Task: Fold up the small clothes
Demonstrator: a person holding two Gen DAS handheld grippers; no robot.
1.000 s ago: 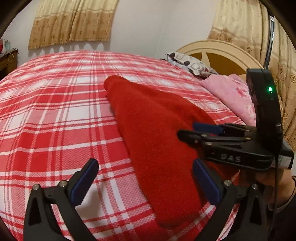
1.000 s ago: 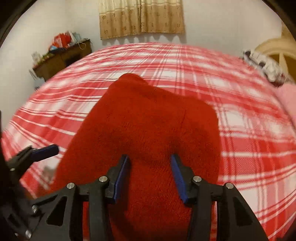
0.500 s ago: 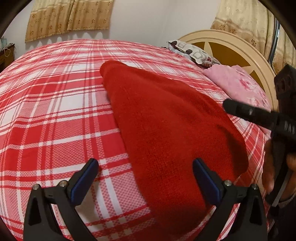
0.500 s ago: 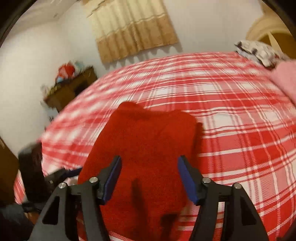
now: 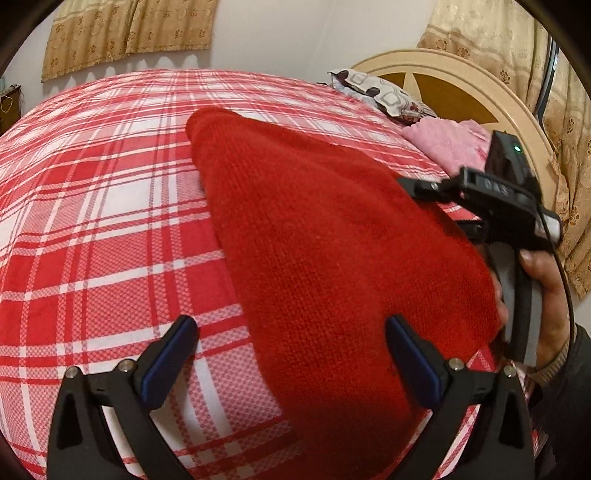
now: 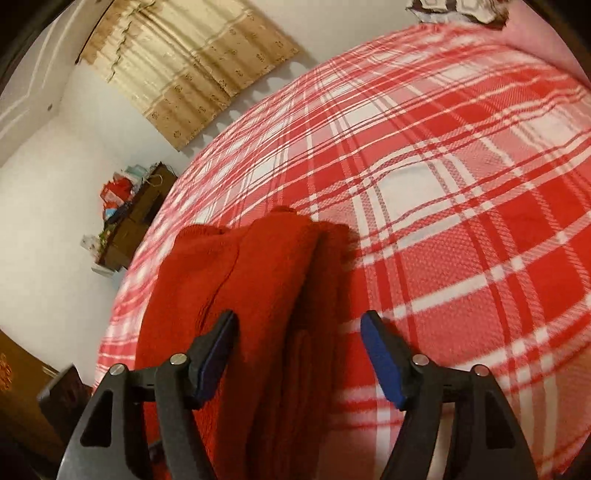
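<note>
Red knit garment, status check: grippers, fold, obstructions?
Left gripper open, right gripper open, neither gripping. Red knit garment lying folded lengthwise on plaid bedspread. Nothing in the way.

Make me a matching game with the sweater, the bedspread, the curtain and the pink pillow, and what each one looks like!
Things:
1. sweater
2. bedspread
3. curtain
4. pink pillow

Looks:
A. red and white plaid
B. by the headboard
C. plain red knit
D. tan, hanging on the wall

Pairs: 1-C, 2-A, 3-D, 4-B
</note>
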